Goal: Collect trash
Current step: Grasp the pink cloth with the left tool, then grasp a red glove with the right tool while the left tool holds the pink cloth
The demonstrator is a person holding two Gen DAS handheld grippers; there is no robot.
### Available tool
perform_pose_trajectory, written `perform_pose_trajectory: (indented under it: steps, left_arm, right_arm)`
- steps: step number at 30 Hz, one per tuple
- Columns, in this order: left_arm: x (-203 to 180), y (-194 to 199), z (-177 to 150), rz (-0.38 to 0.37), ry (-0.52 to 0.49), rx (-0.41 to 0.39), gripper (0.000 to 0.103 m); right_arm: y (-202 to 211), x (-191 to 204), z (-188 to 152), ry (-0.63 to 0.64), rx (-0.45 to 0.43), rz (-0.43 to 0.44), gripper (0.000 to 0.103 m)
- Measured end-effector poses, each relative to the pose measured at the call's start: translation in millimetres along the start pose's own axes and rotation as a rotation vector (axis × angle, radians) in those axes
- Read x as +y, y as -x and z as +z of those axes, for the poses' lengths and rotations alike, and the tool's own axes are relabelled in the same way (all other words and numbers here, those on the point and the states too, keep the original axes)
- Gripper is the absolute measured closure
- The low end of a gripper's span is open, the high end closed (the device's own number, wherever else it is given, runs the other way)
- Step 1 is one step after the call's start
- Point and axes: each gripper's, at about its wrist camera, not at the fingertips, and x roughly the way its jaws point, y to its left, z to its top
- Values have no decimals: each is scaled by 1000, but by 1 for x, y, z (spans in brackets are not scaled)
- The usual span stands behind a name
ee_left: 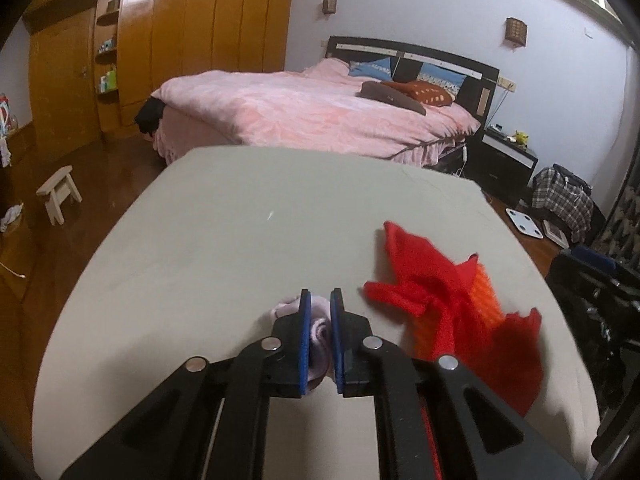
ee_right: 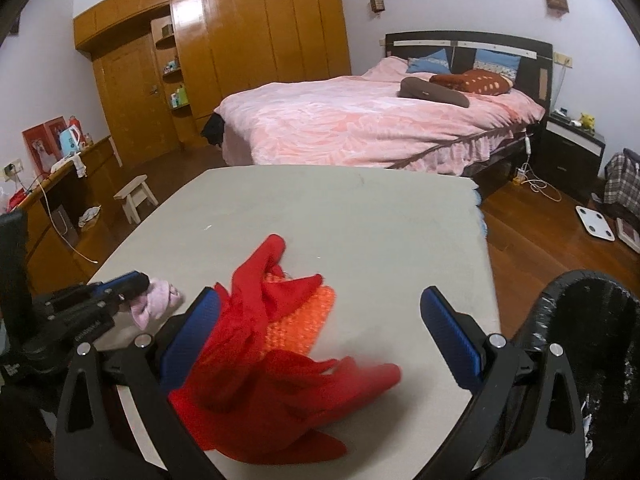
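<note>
A crumpled pale pink wad (ee_left: pixel 282 309) is pinched between the blue pads of my left gripper (ee_left: pixel 320 300), just above the grey table (ee_left: pixel 240 220). The right wrist view shows that same gripper (ee_right: pixel 128 284) at the left, shut on the pink wad (ee_right: pixel 160 298). A red mesh cloth (ee_right: pixel 256 276) with an orange knitted piece (ee_right: pixel 300 320) lies on the table (ee_right: pixel 360 208) between the wide-apart fingers of my right gripper (ee_right: pixel 320 294); it sits against the left pad, unpinched. The red cloth (ee_left: pixel 432 280) is to the right of my left gripper.
A bin lined with a black bag (ee_right: pixel 592 320) stands off the table's right edge. Beyond the table are a pink bed (ee_right: pixel 360 128), a wooden wardrobe (ee_right: pixel 240 40), a small stool (ee_right: pixel 136 196) and a white scale (ee_right: pixel 595 223) on the wooden floor.
</note>
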Motion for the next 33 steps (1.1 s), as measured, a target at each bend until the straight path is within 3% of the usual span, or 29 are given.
perform_pose_trajectory:
  steps: [7, 11, 21, 28, 33]
  left_arm:
    - [4, -5, -13, 5, 4, 34, 90]
    - [4, -8, -15, 24, 15, 49, 68]
    - [12, -24, -16, -8, 40, 120, 70]
    - [11, -11, -11, 15, 18, 57, 73]
    - [22, -1, 0, 32, 47, 20, 73]
  right_arm:
    - [-5, 0, -4, 0, 19, -5, 6]
    - [-8, 2, -5, 4, 27, -4, 6]
    - [-17, 12, -4, 22, 35, 11, 6]
    - [-20, 21, 1, 34, 24, 23, 6]
    - [-28, 32, 5, 52, 48, 52, 29]
